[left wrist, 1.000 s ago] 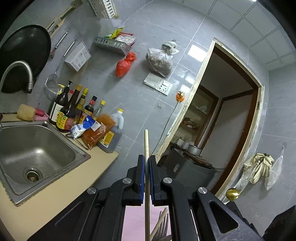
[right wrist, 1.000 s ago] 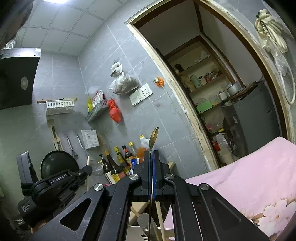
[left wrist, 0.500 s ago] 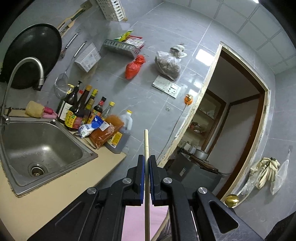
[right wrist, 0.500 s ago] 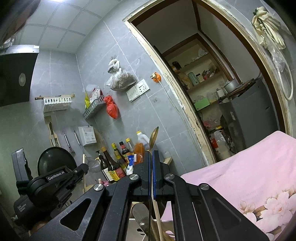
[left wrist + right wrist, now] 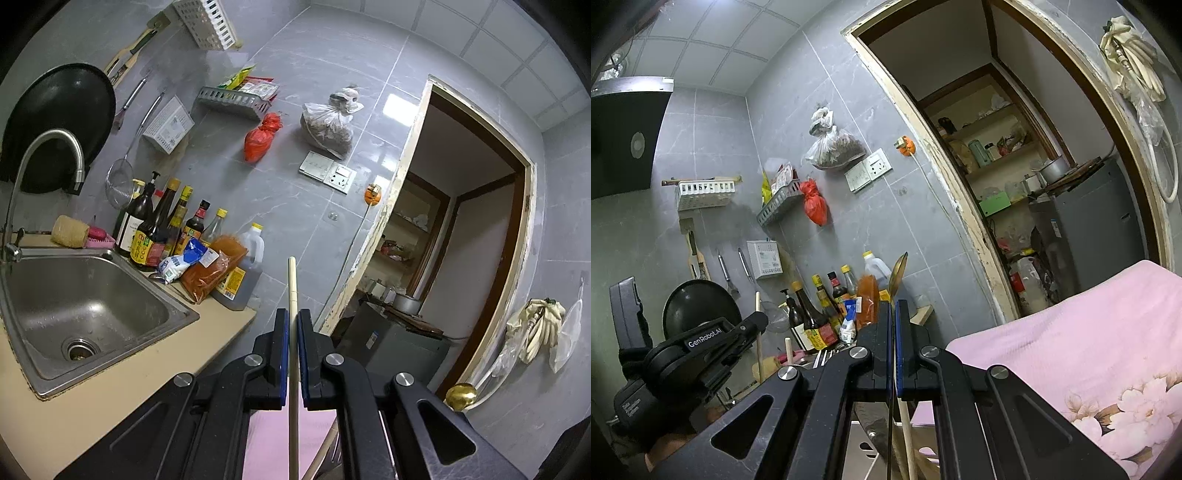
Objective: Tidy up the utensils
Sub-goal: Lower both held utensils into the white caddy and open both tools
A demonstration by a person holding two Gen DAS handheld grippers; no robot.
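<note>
My left gripper (image 5: 291, 314) is shut on a pale wooden chopstick (image 5: 292, 280) that stands upright between the fingers, its tip above them. My right gripper (image 5: 894, 306) is shut on a metal spoon (image 5: 898, 273), bowl end up and seen edge-on. The left gripper also shows in the right wrist view (image 5: 701, 343) at the lower left, with its chopstick (image 5: 758, 332). Below the right gripper, wooden and metal utensil handles (image 5: 905, 435) stick up from a white holder (image 5: 864, 443), mostly hidden by the gripper body.
A steel sink (image 5: 77, 306) with a curved tap (image 5: 55, 147) sits at left in a beige counter (image 5: 147, 373). Sauce bottles (image 5: 162, 225) and packets line the grey tiled wall. A pink floral cloth (image 5: 1089, 339) lies at right. A doorway (image 5: 461, 240) opens behind.
The left gripper has moved with its chopstick so the sink and bottles sit more to the right in its view. The right gripper has lifted slightly with the spoon. Both stay shut.
</note>
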